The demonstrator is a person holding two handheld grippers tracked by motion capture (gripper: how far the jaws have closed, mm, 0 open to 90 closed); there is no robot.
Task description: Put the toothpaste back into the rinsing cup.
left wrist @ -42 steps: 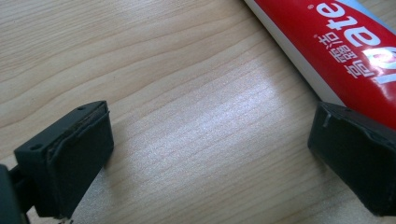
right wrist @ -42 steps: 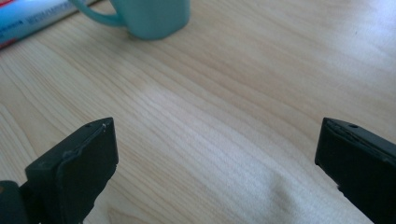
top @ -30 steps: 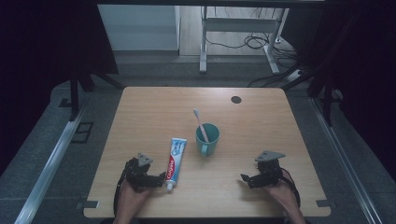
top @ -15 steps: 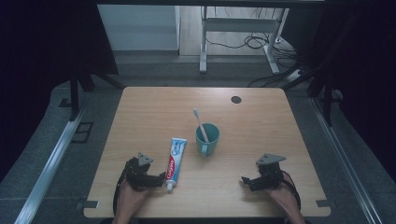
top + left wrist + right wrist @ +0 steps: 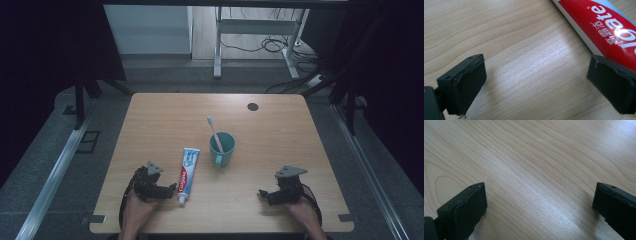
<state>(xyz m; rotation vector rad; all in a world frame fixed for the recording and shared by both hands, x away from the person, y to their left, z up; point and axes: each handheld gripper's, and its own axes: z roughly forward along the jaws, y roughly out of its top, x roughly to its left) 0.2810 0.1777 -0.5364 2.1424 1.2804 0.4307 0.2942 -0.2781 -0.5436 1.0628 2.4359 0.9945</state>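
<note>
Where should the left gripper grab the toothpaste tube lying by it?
Probably across the toothpaste tube at its red middle, coming from above with jaws spanning its narrow width. It lies flat, cap end toward the person, and the left gripper, open, sits just beside it.

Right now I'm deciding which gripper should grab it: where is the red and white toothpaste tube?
In the high view the red and white toothpaste tube lies flat on the wooden table, just right of the left gripper and left of the teal cup.
</note>
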